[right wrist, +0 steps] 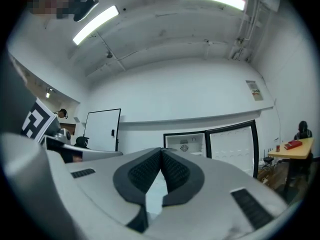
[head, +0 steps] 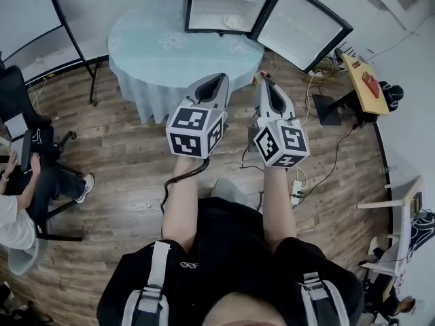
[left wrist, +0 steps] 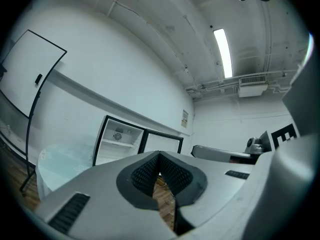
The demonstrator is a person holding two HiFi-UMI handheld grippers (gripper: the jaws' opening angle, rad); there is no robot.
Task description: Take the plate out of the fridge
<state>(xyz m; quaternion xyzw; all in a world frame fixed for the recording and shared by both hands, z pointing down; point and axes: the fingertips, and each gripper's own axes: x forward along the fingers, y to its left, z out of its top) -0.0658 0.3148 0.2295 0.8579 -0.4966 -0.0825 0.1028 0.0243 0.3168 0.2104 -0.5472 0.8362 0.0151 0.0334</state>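
White plate (head: 232,21), probably, in open fridge (head: 204,5); left gripper (head: 219,79) and right gripper (head: 264,80) closed, empty.

At 12 o'clock, fridge (head: 224,5) top cut off by head view's edge. Pale round thing on its shelf, I read as plate (head: 233,21), too small to be sure. Far edge of table (head: 163,53) hidden behind fridge. At 9 o'clock, seated person (head: 17,202) cropped by frame edge.

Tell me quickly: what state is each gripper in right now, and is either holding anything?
Left gripper: closed, holding nothing.
Right gripper: closed, holding nothing.
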